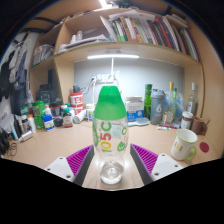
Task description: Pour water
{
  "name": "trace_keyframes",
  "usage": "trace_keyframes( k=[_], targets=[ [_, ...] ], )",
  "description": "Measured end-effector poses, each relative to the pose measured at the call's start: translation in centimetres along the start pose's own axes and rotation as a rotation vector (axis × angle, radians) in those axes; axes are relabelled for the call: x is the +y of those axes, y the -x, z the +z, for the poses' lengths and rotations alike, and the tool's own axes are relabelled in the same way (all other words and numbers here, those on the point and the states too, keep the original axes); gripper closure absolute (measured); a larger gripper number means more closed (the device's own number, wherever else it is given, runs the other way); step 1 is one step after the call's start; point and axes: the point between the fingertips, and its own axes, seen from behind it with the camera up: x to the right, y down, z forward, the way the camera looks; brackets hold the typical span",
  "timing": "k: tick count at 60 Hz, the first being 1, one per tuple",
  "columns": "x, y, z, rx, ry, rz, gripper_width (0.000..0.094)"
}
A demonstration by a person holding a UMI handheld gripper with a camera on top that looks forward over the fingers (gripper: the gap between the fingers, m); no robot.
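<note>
Bookshelves run across the back wall, packed with books and papers, above a pale wooden bench [60, 148]. A clutter of small bottles, jars and cans lines the far edge of the bench under the shelves, with a red-labelled jar [77, 102] among them on one side and a few taller bottles [158, 103] on the other. A white mug [184, 146] with a small printed pattern stands on the bench off to the side, near the finger there.

The hand-held gripper [111, 160] reaches forward with its purple pads [72, 158] spread a moderate way apart. A clear plastic bottle [109, 135] with a green top and a label in coloured letters sits upright between them, its base low between the fingers. Whether both pads press on the bottle or only stand close beside it cannot be told from this view.
</note>
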Motion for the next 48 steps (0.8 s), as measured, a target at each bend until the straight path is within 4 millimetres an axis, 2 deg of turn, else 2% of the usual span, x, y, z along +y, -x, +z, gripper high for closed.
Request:
trace_keyframes(
  k=[4,9,12,16,29,34,39,44,48],
  targets=[
    [-0.5,0.0,1.9,-0.007,-0.041,-0.009,0.0103],
    [-1.2,0.0,3.6,-0.016,-0.081,-0.032,0.0154],
    [-1.1,0.2,4.2,-0.031,-0.081,-0.050,0.0421],
    [-1.0,-0.5,4.6,-0.004,-0.080,-0.060,0.0438],
    [-0.9,-0.1,4.9,-0.061,-0.045,-0.050,0.0515],
    [-1.8,-0.5,4.8,-0.103,-0.001,0.048,0.0515],
    [-5.1,-1.9,4.2,-0.131,-0.008,0.190,0.0515],
    [-8.3,-3.8,3.9,-0.165,-0.006,0.450,0.0516],
    [-9.6,-5.8,3.8,-0.186,0.028,0.723,0.0517]
  ],
)
